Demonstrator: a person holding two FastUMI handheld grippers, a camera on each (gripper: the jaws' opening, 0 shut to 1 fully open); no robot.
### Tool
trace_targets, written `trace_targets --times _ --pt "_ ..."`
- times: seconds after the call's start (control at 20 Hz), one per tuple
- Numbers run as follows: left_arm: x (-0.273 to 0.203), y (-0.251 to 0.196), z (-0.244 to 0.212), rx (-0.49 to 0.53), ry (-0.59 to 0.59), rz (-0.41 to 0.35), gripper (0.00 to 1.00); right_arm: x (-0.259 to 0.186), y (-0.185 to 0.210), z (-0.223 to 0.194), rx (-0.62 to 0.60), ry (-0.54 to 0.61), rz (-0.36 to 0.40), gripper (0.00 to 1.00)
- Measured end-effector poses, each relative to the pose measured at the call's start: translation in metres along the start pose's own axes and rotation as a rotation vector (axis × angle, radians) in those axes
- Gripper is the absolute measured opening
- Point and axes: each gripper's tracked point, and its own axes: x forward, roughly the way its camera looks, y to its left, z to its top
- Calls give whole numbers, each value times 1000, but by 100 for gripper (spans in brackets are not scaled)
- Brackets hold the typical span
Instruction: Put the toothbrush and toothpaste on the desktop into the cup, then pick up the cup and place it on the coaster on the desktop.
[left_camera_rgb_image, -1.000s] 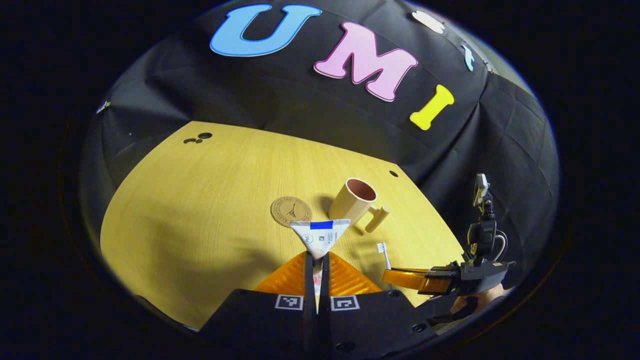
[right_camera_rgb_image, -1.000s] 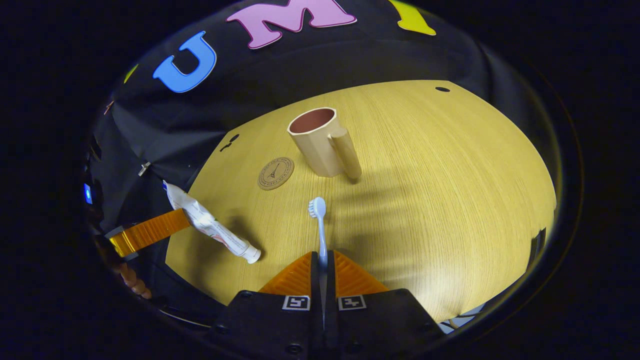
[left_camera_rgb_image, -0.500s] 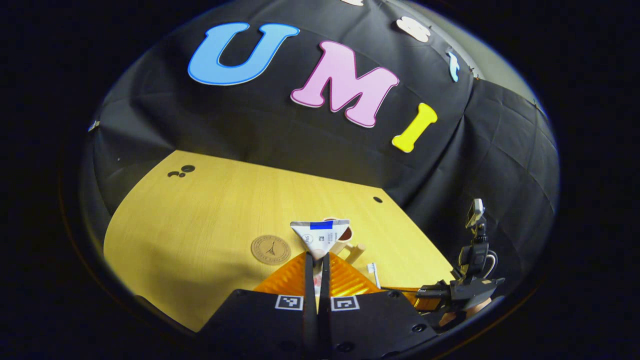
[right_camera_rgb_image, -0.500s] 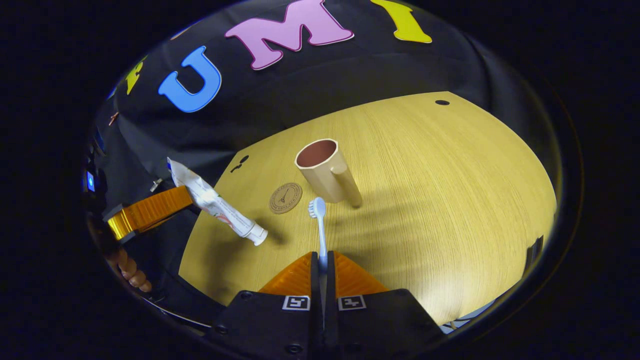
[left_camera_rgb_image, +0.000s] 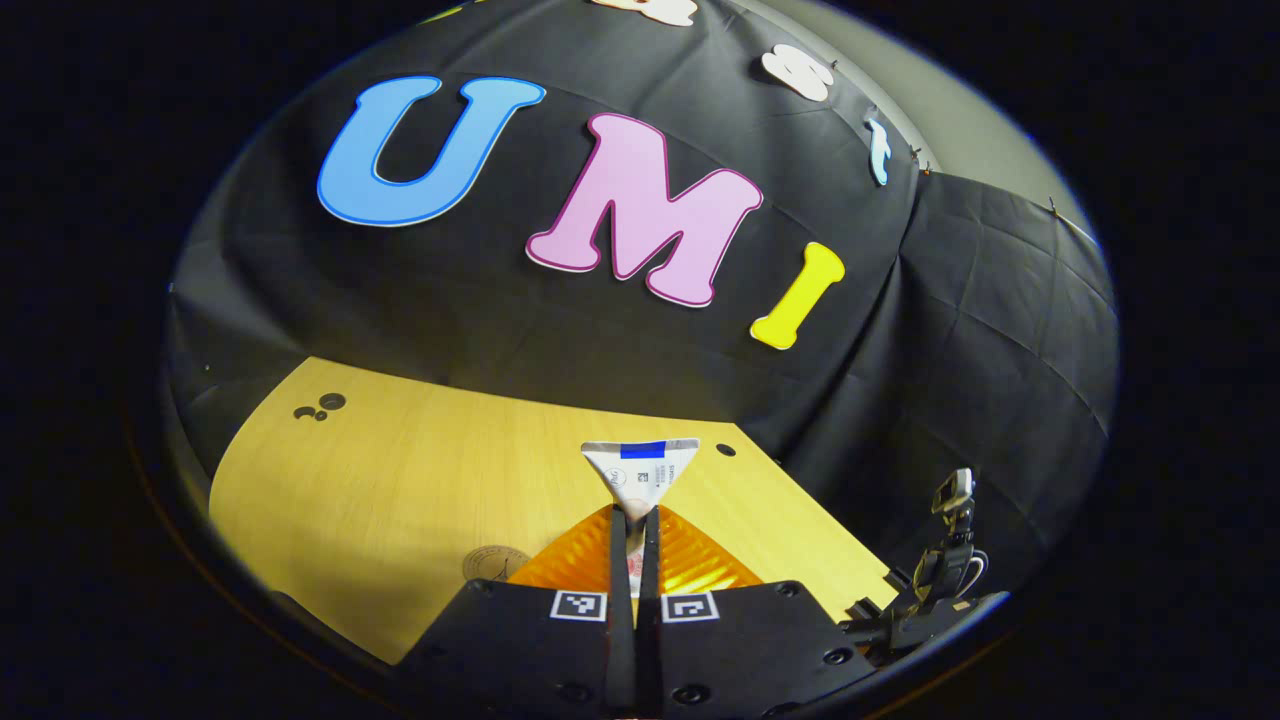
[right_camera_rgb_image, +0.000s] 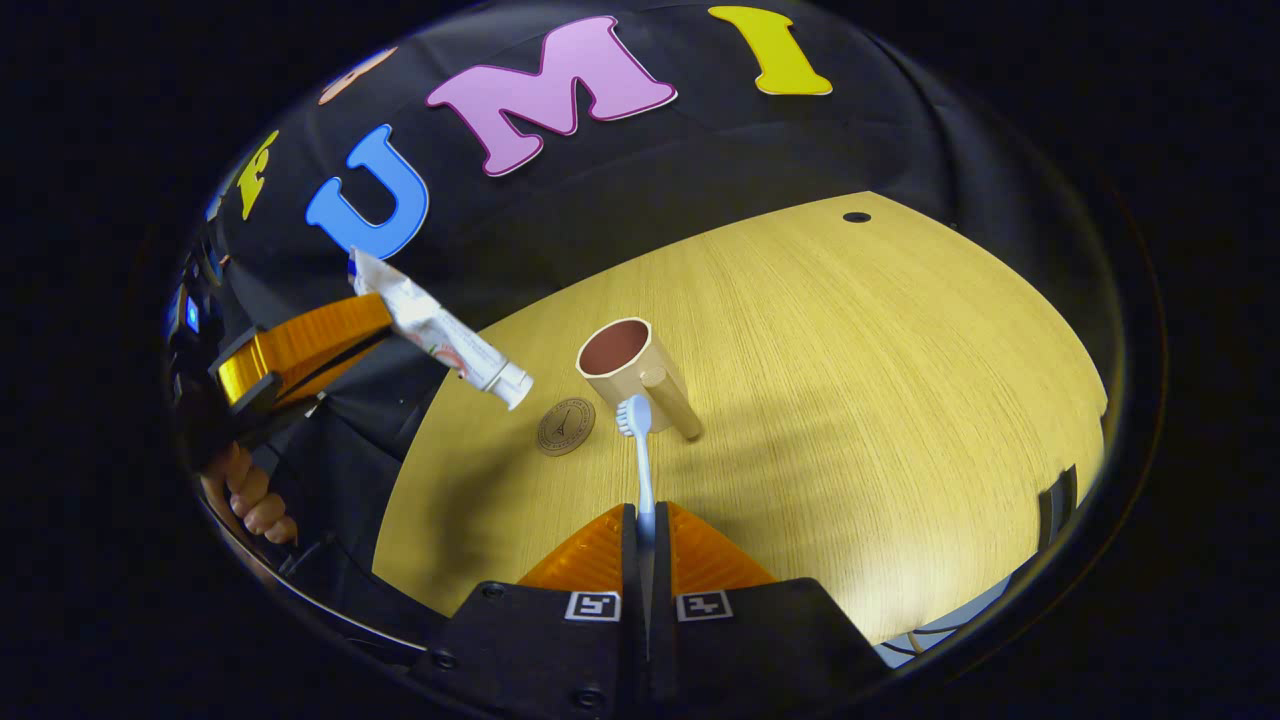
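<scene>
The left gripper (left_camera_rgb_image: 632, 520) has its fingers clenched on the crimped tail of the white, soft plastic toothpaste tube (right_camera_rgb_image: 440, 330), held aloft left of the worktop (right_camera_rgb_image: 850, 380) with its cap end angled down toward the beige handled cup (right_camera_rgb_image: 625, 365). The right gripper (right_camera_rgb_image: 645, 525) pinches the pale blue, slim, stiff toothbrush (right_camera_rgb_image: 640, 450) by its handle, bristles forward, just short of the cup. The round brown coaster (right_camera_rgb_image: 566, 427) lies just beside the cup. Both items look light; the tube likely flexes, so the flat crimp is the firm hold. The empty cup may tip easily; its handle or wall suits a grasp.
</scene>
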Motion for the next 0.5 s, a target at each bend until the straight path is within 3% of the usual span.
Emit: trace_targets --times 0.25,0.5 --pt "41 -4 11 -4 -5 -17 6 -7 -9 4 31 -20 -26 5" --pt "78 0 -8 21 35 -10 6 -14 -17 13 77 -45 -43 5"
